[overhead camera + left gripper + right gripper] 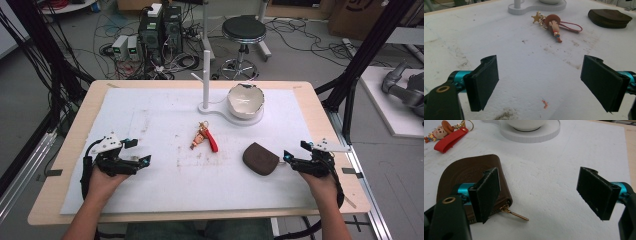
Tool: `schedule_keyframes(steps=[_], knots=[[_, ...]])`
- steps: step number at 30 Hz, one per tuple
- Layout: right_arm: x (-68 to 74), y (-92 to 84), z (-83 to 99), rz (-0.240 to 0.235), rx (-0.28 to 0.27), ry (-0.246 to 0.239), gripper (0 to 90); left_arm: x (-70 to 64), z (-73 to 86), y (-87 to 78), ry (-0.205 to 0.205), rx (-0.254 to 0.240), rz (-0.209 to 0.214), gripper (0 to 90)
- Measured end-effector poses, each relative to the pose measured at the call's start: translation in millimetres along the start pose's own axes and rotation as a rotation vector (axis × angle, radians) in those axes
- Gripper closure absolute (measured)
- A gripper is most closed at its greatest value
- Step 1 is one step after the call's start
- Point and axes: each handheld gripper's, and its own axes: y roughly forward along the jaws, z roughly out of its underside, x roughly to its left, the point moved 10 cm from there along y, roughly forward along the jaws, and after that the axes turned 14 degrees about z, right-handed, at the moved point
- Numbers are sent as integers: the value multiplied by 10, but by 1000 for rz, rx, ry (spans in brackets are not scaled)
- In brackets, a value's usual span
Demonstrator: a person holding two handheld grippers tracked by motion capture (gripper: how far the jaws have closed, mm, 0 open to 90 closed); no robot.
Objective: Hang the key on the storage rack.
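Item: dark brown leather zip pouch [260, 158], rounded at one end, lying flat on the white foam sheet [165, 190] that covers the pale wooden desk [75, 125], toward the desk's right edge and nearer its front edge than its back. A small gold zip pull [514, 214] sticks out from the pouch's corner onto the sheet.

Right gripper [294, 159]: black, two-jawed, held by a hand at the desk's front right. Jaws stand wide apart with nothing between them. The pouch lies just beside the jaw tips, on their left in the right gripper view, partly behind the left jaw; contact cannot be told.

Left gripper [136, 151]: same make, held at the desk's front left, jaws spread wide over bare sheet, well apart from the pouch.

Also present: a keyring with a small cowboy figure and red strap [206, 138] near the desk's centre, between the two grippers and further back; a white bowl with a broken rim [245, 100] on a white stand with an upright post [206, 75] toward the back edge.
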Motion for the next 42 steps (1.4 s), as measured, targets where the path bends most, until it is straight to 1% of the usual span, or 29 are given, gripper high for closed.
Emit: schedule_keyframes(steps=[5, 9, 13, 15, 16, 18, 21, 22, 23, 25, 29, 30, 32, 33, 35, 36, 38, 40, 42], knots=[[-18, 2, 7, 4, -2, 4, 192, -8, -25, 69, 4, 7, 6, 149], [-29, 16, 29, 3, 5, -5, 192, -7, -59, 139, 4, 9, 4, 149], [-50, -60, 52, 12, 1, -11, 192, -16, -107, 240, 18, 19, 9, 149], [-74, -105, 60, 20, 0, -7, 192, -17, -145, 299, 24, 14, 8, 149], [-92, -130, 69, 26, -2, -6, 192, -17, -162, 334, 21, 16, 9, 149], [-125, -181, 99, 34, -1, 3, 192, -22, -201, 412, 27, 13, 18, 149], [-177, -257, 157, 47, 3, 4, 192, -18, -254, 543, 34, 21, 23, 150], [-211, -308, 201, 55, 10, 6, 192, -21, -271, 577, 29, 21, 26, 150], [-211, -308, 201, 55, 10, 6, 192, -23, -301, 634, 26, 14, 32, 150], [-265, -382, 252, 69, 10, 14, 192, -26, -336, 728, 21, 14, 38, 150], [-377, -537, 343, 96, 7, 33, 192, -25, -379, 936, 17, 38, 62, 150], [-406, -576, 368, 104, 8, 39, 192, -24, -391, 986, 16, 36, 63, 150], [-463, -650, 415, 119, 8, 49, 192, -44, -403, 1090, 12, 53, 77, 150], [-485, -685, 437, 126, 9, 59, 192, -52, -412, 1137, 23, 62, 82, 150], [-529, -750, 480, 140, 10, 67, 192, -71, -434, 1222, 29, 67, 90, 150], [-549, -778, 500, 146, 11, 71, 192, -76, -441, 1269, 29, 77, 96, 150], [-585, -827, 535, 155, 12, 79, 192, -78, -458, 1348, 23, 76, 102, 150], [-602, -866, 561, 161, 15, 88, 192, -76, -454, 1429, 18, 97, 104, 150], [-626, -915, 587, 170, 13, 90, 192, -77, -454, 1500, 12, 108, 110, 150]])
